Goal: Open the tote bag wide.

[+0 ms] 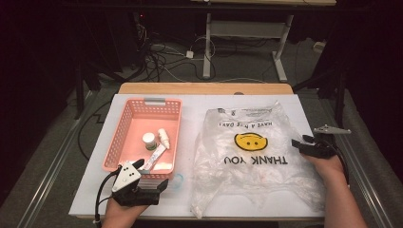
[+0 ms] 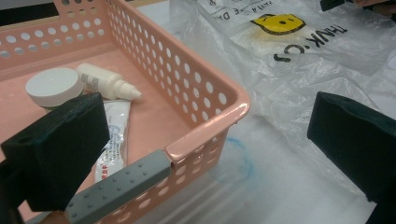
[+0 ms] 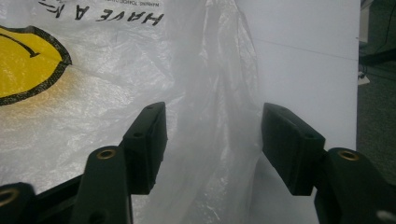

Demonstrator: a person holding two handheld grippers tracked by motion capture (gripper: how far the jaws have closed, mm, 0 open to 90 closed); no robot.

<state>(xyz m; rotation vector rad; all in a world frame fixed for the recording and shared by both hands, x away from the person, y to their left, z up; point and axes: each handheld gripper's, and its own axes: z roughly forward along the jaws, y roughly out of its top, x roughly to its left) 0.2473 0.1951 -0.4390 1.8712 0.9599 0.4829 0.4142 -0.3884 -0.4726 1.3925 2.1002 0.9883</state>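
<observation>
Nothing is packed yet: the right gripper (image 1: 304, 143) has its jaws apart around the plastic bag (image 1: 252, 156) edge, the left gripper (image 1: 142, 183) jaws wide apart at the pink basket (image 1: 124, 124), items inside

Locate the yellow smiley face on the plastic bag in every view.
High view: yellow smiley face at centre right, upside down on the plastic bag.
Left gripper view: top right.
Right gripper view: left edge, partly cut off.
Shared landmark: the bag's black lettering.
</observation>
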